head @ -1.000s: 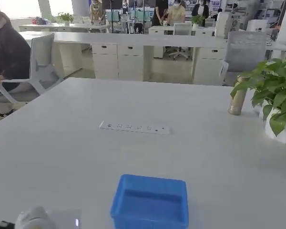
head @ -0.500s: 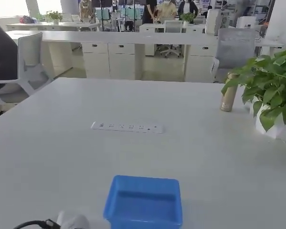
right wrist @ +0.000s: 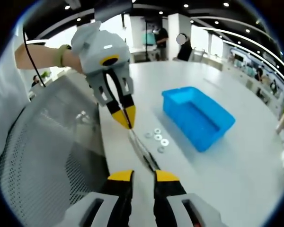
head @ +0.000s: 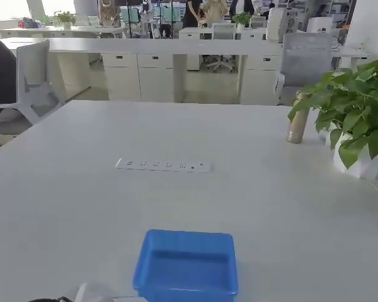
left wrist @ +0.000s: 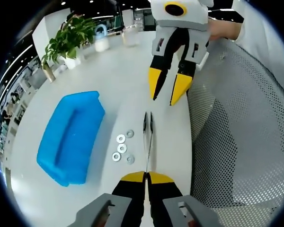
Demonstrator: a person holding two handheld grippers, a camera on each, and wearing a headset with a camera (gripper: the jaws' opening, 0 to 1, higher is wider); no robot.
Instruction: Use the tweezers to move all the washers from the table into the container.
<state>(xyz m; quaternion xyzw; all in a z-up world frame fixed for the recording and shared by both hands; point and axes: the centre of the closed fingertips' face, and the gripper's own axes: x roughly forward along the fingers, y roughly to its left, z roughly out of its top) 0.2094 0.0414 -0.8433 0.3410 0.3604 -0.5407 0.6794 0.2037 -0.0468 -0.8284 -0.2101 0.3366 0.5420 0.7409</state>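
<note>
**No legible writing**

No text, label, brand, number or sign can be read in any of the views. A row of small dark marks is seen along the white power strip point(head: 162, 165) lying on the desk point(head: 290, 207) in the head view, but the marks are too small and too blurred to be made out as letters or figures.
</note>
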